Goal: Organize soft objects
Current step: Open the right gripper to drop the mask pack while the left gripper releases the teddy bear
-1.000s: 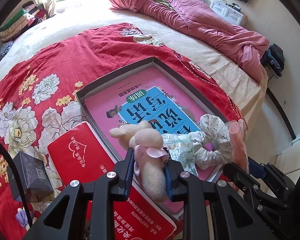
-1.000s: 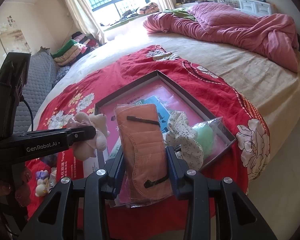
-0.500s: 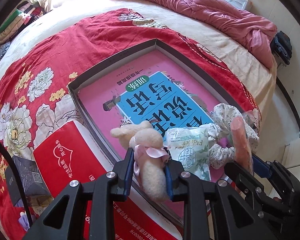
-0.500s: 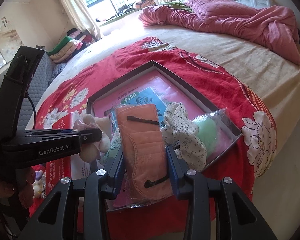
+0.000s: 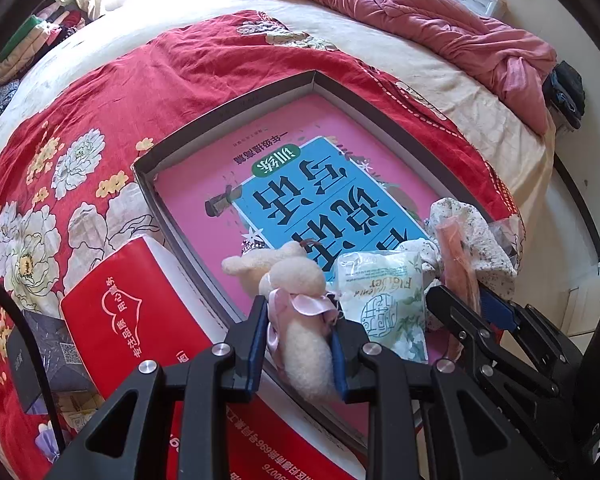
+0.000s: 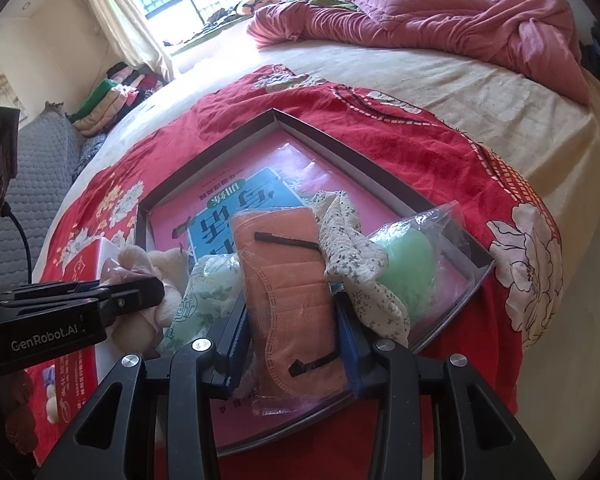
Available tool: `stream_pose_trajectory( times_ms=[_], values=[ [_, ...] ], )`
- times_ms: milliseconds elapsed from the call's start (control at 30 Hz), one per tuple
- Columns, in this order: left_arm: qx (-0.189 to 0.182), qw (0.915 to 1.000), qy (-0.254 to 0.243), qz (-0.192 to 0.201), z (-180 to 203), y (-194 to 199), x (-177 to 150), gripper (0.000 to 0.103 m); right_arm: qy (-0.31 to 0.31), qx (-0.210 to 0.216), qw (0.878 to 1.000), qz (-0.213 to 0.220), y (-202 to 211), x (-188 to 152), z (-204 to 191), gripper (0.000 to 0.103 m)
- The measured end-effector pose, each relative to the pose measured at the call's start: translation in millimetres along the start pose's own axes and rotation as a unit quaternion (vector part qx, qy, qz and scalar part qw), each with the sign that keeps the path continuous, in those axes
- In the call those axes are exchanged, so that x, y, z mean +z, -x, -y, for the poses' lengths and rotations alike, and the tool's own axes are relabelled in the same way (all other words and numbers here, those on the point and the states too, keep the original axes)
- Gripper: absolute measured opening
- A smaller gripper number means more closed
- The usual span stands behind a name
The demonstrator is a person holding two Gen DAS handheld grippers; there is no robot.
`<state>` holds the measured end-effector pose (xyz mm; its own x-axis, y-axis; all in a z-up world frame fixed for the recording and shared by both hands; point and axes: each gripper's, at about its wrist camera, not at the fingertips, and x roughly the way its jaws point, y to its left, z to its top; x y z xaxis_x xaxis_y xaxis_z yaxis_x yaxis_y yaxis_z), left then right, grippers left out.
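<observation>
My left gripper is shut on a cream plush toy with a pink bow, held over the near edge of the dark shallow tray. My right gripper is shut on an orange face mask in a clear bag, over the tray's near end. In the tray lie a pink and blue book, a green-white tissue pack, a floral scrunchie and a green puff in a clear bag. The plush also shows in the right wrist view.
A red box lies left of the tray on the red floral blanket. A dark small box sits further left. A pink quilt is bunched at the far side of the bed. The bed edge drops off to the right.
Both grippers have moved forward and lower over the tray with their loads still held. The tray and its contents now look closer.
</observation>
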<state>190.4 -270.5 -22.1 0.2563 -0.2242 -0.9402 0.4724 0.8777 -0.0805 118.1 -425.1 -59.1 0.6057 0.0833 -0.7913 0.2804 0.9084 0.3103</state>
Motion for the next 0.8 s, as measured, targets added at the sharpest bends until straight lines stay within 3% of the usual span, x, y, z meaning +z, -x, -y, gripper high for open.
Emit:
stream_pose_trajectory(
  times_ms=[600, 800],
  values=[
    [-0.003, 1.0000, 0.004, -0.005, 1, -1, 3, 0.029, 0.025, -0.004, 1.000, 0.008, 1, -1, -9, 0.050],
    [-0.019, 0.9997, 0.017, -0.005, -3, 0, 3, 0.029, 0.031, -0.004, 0.999, 0.013, 6, -2, -9, 0.053]
  ],
)
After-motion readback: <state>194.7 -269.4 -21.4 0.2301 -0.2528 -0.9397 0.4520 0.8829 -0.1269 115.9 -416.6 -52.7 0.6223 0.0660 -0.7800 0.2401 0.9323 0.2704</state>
